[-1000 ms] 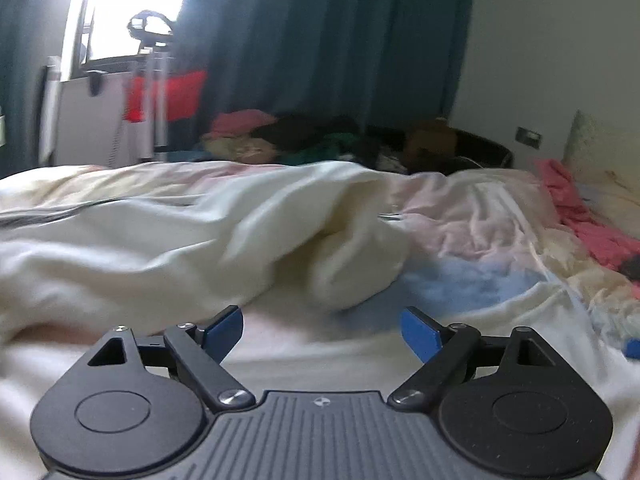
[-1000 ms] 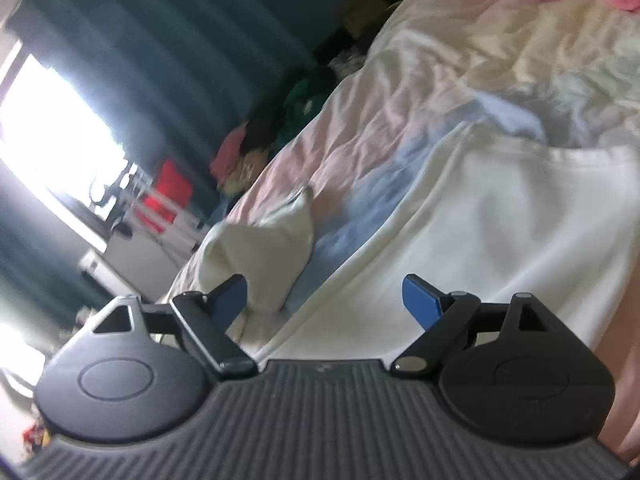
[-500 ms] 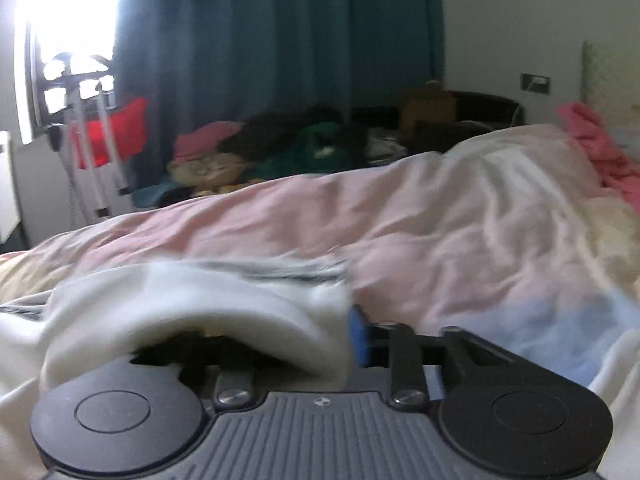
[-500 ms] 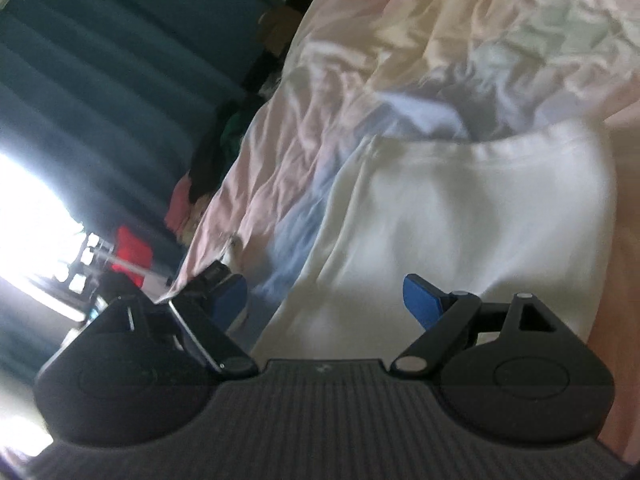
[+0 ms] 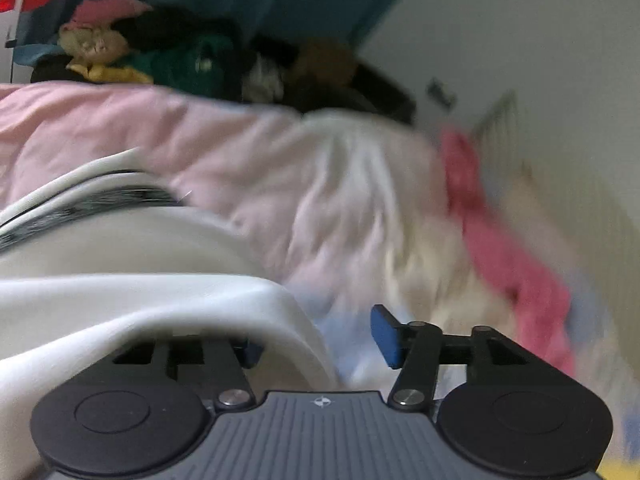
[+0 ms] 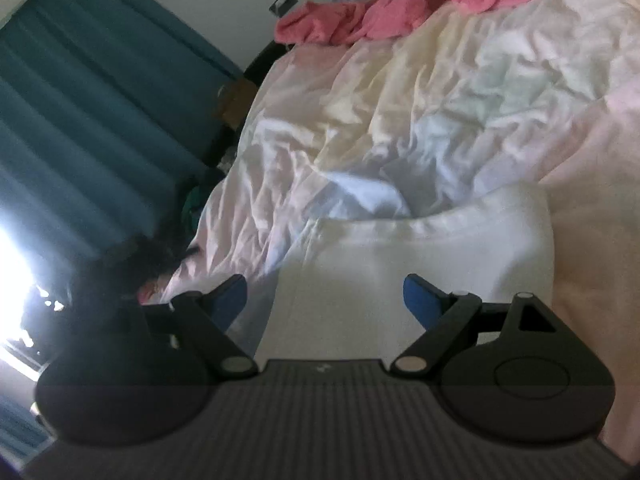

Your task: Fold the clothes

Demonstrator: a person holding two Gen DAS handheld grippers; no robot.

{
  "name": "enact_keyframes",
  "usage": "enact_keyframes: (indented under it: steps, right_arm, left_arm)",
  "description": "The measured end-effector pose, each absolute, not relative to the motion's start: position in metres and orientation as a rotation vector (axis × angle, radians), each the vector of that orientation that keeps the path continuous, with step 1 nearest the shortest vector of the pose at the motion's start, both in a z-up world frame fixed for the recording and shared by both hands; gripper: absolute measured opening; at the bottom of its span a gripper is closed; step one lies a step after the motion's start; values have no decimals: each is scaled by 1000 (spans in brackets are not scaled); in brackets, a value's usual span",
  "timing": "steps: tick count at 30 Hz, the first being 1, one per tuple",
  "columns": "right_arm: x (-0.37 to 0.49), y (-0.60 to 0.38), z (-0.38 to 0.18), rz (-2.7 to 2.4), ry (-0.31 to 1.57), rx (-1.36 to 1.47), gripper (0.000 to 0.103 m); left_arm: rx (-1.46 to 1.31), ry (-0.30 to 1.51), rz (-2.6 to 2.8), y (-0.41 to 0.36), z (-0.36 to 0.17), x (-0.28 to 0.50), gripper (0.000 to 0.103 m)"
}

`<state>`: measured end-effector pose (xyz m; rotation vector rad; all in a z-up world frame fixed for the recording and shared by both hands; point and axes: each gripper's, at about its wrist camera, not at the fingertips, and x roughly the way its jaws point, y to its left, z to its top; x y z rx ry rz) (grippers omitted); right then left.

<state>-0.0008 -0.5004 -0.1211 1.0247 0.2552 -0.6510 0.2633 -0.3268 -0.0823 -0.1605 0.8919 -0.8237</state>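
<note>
A white garment (image 5: 132, 300) lies on the bed and drapes over the left side of my left gripper (image 5: 316, 338). Its fold covers the left finger, and the right blue pad (image 5: 384, 336) stands apart and bare, so the jaws look open with cloth between them. In the right wrist view the same white garment (image 6: 420, 248) lies flat below my right gripper (image 6: 324, 300), which is open and empty just above it.
A rumpled pink and white duvet (image 6: 400, 112) covers the bed. A pink cloth (image 6: 384, 12) lies near the headboard wall. A pile of dark and coloured clothes (image 5: 180, 56) sits beyond the bed under teal curtains (image 6: 80, 100).
My left gripper went under the white fold, narrowed on it, then opened wider and swung right. My right gripper stayed open and tilted toward the pink cloth.
</note>
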Motion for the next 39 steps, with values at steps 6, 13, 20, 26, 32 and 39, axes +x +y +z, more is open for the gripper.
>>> enact_keyframes:
  steps: [6,13,20,26,32,39]
  right_arm:
    - [20,-488,-122,-437,345,1051,87]
    - [59,-470,-133,-110,396,1235,83]
    - [103,-460,-152,-80,436,1365,83]
    - [138,-483,-169,-161,397,1485,84]
    - [186,-498,-185,-184,398,1482,84]
    - [231,-511,-200,-142,353,1502,84]
  left_arm:
    - [-185,938,-683,-159,-94,202,82]
    - [-226,839,-265,22,-70,137,83]
    - [-306,674,-152,54,-59,111,84]
    - [-360,695,-237,49,-68,106,84]
    - [-357,708,-269,40,-77,103,84]
    - [-353,730,-258,33,-87,114,84]
